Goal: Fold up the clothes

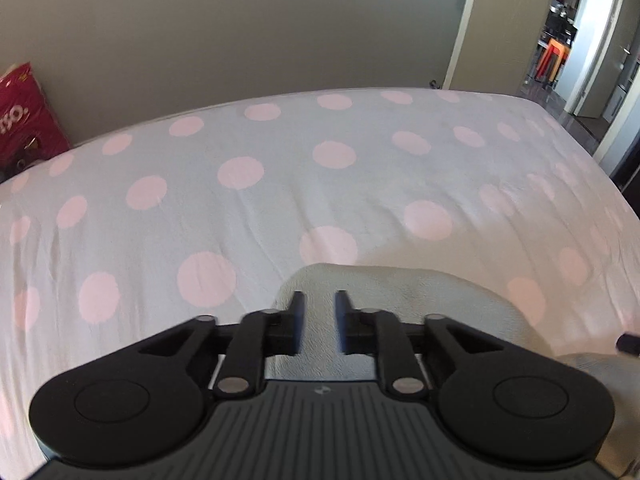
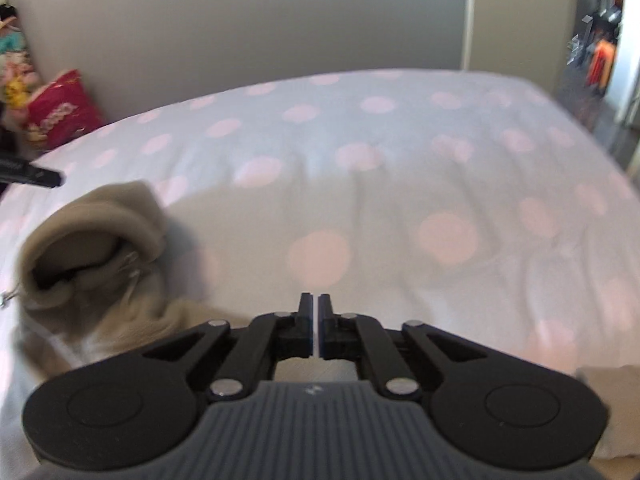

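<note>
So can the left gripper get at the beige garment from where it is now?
Probably yes. The left gripper has its jaws apart and the beige garment lies directly ahead of its fingertips on the polka-dot sheet, with nothing between them.

Bed sheet, pale w/ big pink dots, fills the mid of both views; lightly wrinkled, esp. right side. Grey wall runs across the top behind it. Red bag w/ white lettering sits at the left edge of the left-wrist view, against wall; same bag shows upper left in the right-wrist view, w/ colourful soft toys stacked above it, blurred. Upper right: open doorway to another room, orange stool visible thru it.
</note>
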Available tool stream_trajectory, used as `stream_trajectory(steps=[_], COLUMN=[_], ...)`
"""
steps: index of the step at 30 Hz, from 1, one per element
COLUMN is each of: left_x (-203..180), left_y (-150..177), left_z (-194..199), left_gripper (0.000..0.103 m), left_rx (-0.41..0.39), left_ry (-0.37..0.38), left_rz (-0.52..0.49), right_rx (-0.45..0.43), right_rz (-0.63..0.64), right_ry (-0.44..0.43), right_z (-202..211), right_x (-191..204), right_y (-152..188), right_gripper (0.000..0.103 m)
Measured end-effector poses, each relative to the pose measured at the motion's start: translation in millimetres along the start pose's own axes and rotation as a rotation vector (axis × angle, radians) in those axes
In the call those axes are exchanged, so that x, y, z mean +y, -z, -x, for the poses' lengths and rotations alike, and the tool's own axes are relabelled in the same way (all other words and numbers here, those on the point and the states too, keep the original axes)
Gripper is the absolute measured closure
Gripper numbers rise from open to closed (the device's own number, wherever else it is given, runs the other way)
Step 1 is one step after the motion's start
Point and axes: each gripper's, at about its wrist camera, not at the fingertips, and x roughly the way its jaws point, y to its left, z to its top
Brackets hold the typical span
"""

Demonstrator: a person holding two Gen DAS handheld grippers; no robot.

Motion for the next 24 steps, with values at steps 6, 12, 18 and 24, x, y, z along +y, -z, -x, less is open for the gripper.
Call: stream_trajectory(steps=[6, 12, 18, 24], left_x=[18, 49, 82, 109], left_y=[5, 16, 38, 64], left_z=[5, -39, -96, -123], left_gripper=[0.046, 0.039, 0.039, 0.060], left_rx=[0.030, 0.085, 0.162, 0.201], left_ry=[0.005, 0.105, 0.238, 0.391], left_rz=[0.017, -0.027, 0.106, 0.322], right_rx=[0.025, -0.003, 0.003, 0.001], right_rz=[-0.004, -0.037, -0.045, 0.008], right_ry=[-0.079, -0.140, -0.131, -0.096], right_z=[-2, -22, -55, -86], right_x=[17, 53, 89, 131], right_y=[6, -6, -21, -45], right_gripper=[0.065, 0.059, 0.059, 0.063])
